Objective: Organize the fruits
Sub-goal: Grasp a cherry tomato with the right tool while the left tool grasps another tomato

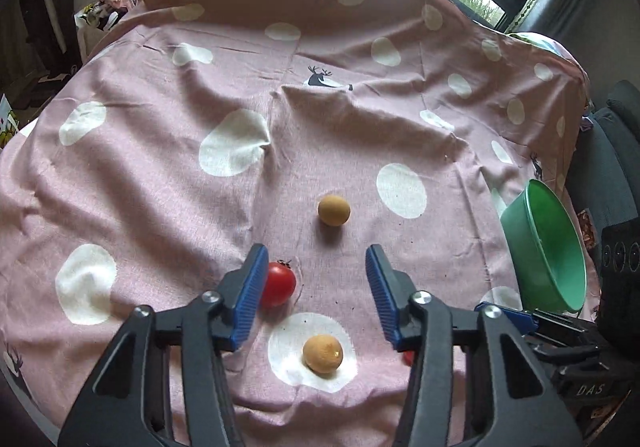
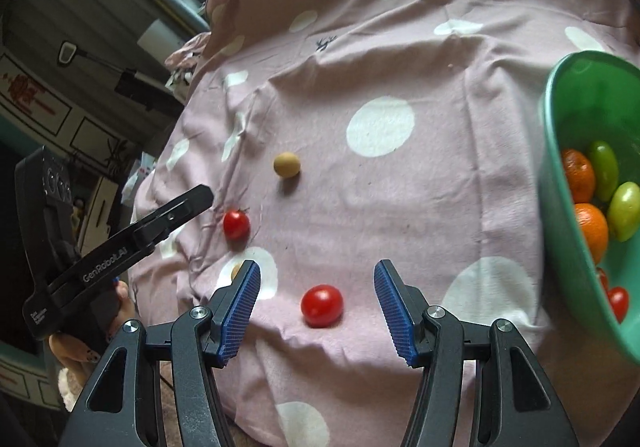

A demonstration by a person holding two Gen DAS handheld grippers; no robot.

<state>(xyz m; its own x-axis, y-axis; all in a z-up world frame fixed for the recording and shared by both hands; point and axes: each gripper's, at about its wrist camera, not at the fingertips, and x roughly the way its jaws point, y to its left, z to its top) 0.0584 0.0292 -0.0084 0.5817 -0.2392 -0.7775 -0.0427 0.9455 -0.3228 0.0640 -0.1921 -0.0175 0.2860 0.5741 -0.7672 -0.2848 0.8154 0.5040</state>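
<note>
Left wrist view: the left gripper (image 1: 316, 283) hangs over a wrinkled pink cloth (image 1: 160, 167) printed with big white dots, its ribbed blue pads spread apart and pinching nothing. A glossy red cherry tomato (image 1: 280, 284) sits right against the inner face of its left-hand pad. A matte, tan round fruit (image 1: 334, 210) lies on the cloth just beyond the fingertips, and a second tan fruit (image 1: 322, 353) rests on a white dot below the gap, nearer the camera. Off to that claw's right a smooth green plastic bowl (image 1: 560, 247) stands at the cloth's edge.

From the right wrist, the right gripper (image 2: 316, 283) is likewise spread and empty, with another shiny red tomato (image 2: 322, 305) lying loose between its pads, touching neither. To its right the bowl holds two dimpled oranges (image 2: 591, 231), two smooth oval green fruits (image 2: 624, 210) and small red tomatoes (image 2: 618, 303).
</note>
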